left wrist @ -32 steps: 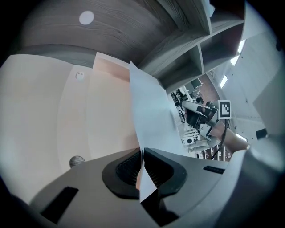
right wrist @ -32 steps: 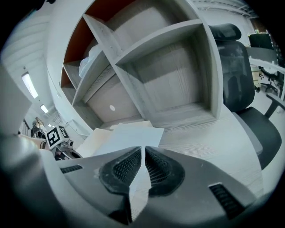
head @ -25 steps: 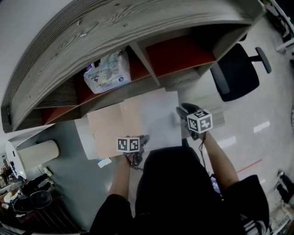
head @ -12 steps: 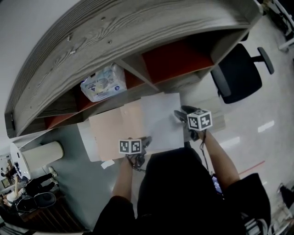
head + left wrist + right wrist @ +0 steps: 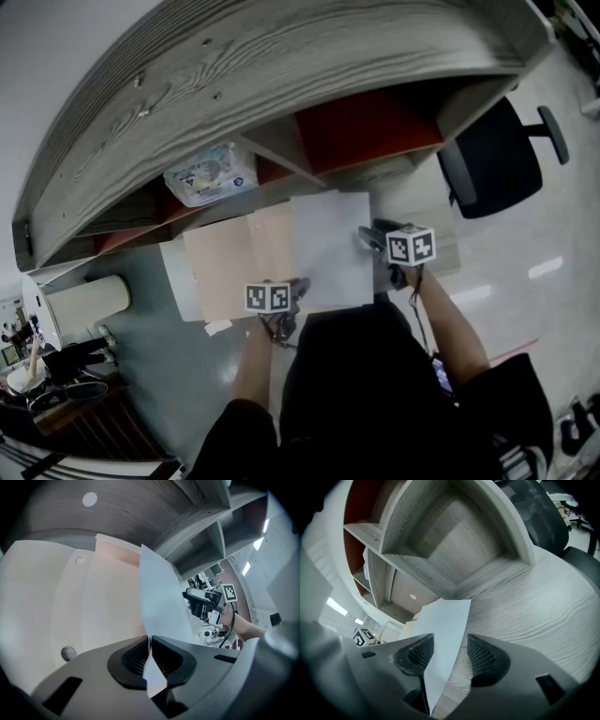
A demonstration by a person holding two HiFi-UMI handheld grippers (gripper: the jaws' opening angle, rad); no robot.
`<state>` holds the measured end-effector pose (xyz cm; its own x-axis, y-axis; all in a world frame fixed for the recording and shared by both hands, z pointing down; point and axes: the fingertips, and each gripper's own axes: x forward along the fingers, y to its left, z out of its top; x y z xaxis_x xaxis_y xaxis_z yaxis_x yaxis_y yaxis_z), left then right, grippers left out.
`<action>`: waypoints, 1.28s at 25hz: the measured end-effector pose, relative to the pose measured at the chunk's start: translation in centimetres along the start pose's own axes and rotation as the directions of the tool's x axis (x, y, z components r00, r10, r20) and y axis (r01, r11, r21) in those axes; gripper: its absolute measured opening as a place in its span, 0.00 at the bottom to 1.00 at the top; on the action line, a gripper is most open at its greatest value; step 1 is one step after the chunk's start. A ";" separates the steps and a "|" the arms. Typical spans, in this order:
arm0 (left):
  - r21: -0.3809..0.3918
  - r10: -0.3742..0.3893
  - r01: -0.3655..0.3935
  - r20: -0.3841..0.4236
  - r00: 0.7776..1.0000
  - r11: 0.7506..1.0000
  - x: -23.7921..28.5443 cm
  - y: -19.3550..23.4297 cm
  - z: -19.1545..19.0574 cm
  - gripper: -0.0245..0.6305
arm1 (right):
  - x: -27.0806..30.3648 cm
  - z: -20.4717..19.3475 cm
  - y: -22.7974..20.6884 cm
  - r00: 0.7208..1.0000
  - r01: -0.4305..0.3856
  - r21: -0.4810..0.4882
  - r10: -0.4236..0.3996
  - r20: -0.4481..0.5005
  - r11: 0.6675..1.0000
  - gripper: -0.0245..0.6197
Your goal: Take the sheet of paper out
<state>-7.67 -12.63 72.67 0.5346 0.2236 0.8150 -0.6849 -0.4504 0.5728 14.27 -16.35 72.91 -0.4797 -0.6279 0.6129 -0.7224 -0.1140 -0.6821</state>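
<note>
left gripper (image 5: 150, 643) pinches paper (image 5: 159, 597), right gripper (image 5: 450, 640) opening around

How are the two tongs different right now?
The left tongs are pinched shut on the white sheet of paper. The right tongs have just been opening and stand wide apart, with the sheet loose between them. The left tongs meet the sheet's near edge, while the right tongs meet its right edge. Both carry a marker cube and point at the same sheet.
</note>
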 end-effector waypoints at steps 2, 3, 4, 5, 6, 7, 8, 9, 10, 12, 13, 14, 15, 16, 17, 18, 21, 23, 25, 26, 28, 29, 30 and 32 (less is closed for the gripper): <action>-0.004 0.006 -0.006 -0.002 1.000 1.000 0.3 0.1 -0.1 0.13 | 0.3 -0.3 -0.1 1.000 -0.010 0.005 0.010 -0.011 1.000 0.38; -0.008 0.009 -0.009 -0.004 1.000 1.000 0.4 0.1 -0.1 0.13 | 0.4 -0.5 -0.1 1.000 -0.017 0.014 0.017 -0.018 1.000 0.38; -0.011 0.011 -0.011 -0.005 1.000 1.000 0.5 0.2 -0.2 0.13 | 0.4 -0.5 0.0 0.999 -0.024 0.021 0.024 -0.022 0.999 0.38; -0.013 0.014 -0.014 -0.007 1.000 1.000 0.5 0.2 -0.1 0.13 | 0.5 -0.5 0.2 0.999 -0.032 0.024 0.032 -0.024 0.999 0.38; -0.013 0.018 -0.018 -0.009 1.000 1.000 0.5 0.3 -0.1 0.13 | 0.6 -0.5 0.3 0.999 -0.038 0.023 0.039 -0.025 0.999 0.38; -0.011 0.023 -0.023 -0.011 1.000 1.000 0.4 0.3 -0.1 0.13 | 0.6 -0.6 0.4 0.999 -0.043 0.021 0.044 -0.026 0.999 0.38; -0.007 0.026 -0.027 -0.011 1.000 1.000 0.3 0.3 -0.1 0.13 | 0.6 -0.6 0.4 0.999 -0.047 0.020 0.047 -0.027 0.999 0.38; -0.006 0.029 -0.029 -0.012 1.000 1.000 0.1 0.4 -0.1 0.13 | 0.6 -0.7 0.5 0.998 -0.049 0.018 0.049 -0.026 0.999 0.38; -0.006 0.034 -0.034 -0.013 0.999 0.999 -0.1 0.6 -0.2 0.13 | 0.6 -0.7 0.6 0.998 -0.051 0.017 0.051 -0.026 0.999 0.38; -0.015 0.052 -0.052 -0.018 0.998 0.999 -0.4 1.3 -0.6 0.13 | 0.5 -1.0 0.9 0.998 -0.053 0.013 0.054 -0.029 0.998 0.38; -0.021 0.063 -0.063 -0.021 0.998 0.998 -0.6 1.7 -0.7 0.13 | 0.6 -1.2 0.9 0.998 -0.055 0.012 0.056 -0.032 0.998 0.38; -0.025 0.071 -0.072 -0.023 0.997 0.997 -0.7 2.0 -0.9 0.13 | 0.6 -1.4 0.9 0.998 -0.057 0.013 0.058 -0.034 0.998 0.38; -0.028 0.077 -0.078 -0.023 0.997 0.997 -0.8 2.3 -0.9 0.13 | 0.7 -1.5 0.9 0.998 -0.060 0.016 0.060 -0.034 0.998 0.38; -0.029 0.080 -0.080 -0.023 0.997 0.996 -0.9 2.4 -0.9 0.13 | 0.7 -1.5 1.0 0.998 -0.063 0.021 0.063 -0.032 0.998 0.38; -0.027 0.081 -0.081 -0.022 0.996 0.996 -0.9 2.4 -0.9 0.13 | 0.8 -1.5 1.1 0.997 -0.066 0.025 0.067 -0.028 0.998 0.38; -0.023 0.081 -0.082 -0.022 0.996 0.996 -0.9 2.4 -0.8 0.13 | 0.9 -1.5 1.2 0.997 -0.071 0.027 0.072 -0.024 0.997 0.38; -0.015 0.086 -0.087 -0.023 0.996 0.996 -0.8 2.4 -0.7 0.13 | 1.2 -1.3 1.7 0.996 -0.085 0.026 0.086 -0.018 0.996 0.38; -0.015 0.085 -0.085 -0.021 0.996 0.996 -0.7 2.2 -0.7 0.13 | 1.3 -1.3 1.9 0.996 -0.092 0.028 0.092 -0.020 0.995 0.38; -0.013 0.079 -0.079 -0.016 0.997 0.997 -0.6 2.0 -0.7 0.13 | 1.6 -1.4 1.9 0.995 -0.100 0.044 0.101 -0.022 0.994 0.38; -0.011 0.076 -0.077 -0.012 0.997 0.997 -0.5 1.9 -0.7 0.13 | 1.7 -1.5 1.9 0.994 -0.108 0.056 0.109 -0.020 0.993 0.38; -0.010 0.076 -0.076 -0.006 0.997 0.997 -0.5 1.8 -0.7 0.13 | 2.0 -1.6 2.0 0.992 -0.128 0.083 0.129 -0.009 0.988 0.38; -0.011 0.076 -0.076 -0.002 0.997 0.997 -0.5 1.7 -0.6 0.13 | 2.1 -1.6 2.1 0.990 -0.139 0.097 0.140 -0.003 0.986 0.38; -0.013 0.079 -0.079 0.001 0.997 0.997 -0.6 1.8 -0.6 0.13 | 2.1 -1.5 2.3 0.989 -0.150 0.108 0.151 0.002 0.983 0.38; -0.018 0.086 -0.086 0.005 0.996 0.996 -0.7 1.8 -0.8 0.13 | 2.1 -1.3 2.6 0.985 -0.171 0.120 0.171 0.013 0.978 0.38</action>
<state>-9.62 -12.91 73.21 0.4762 0.1799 0.8607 -0.7368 -0.4526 0.5022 10.75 -16.98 72.98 -0.5896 -0.6478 0.4824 -0.5646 -0.0965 -0.8197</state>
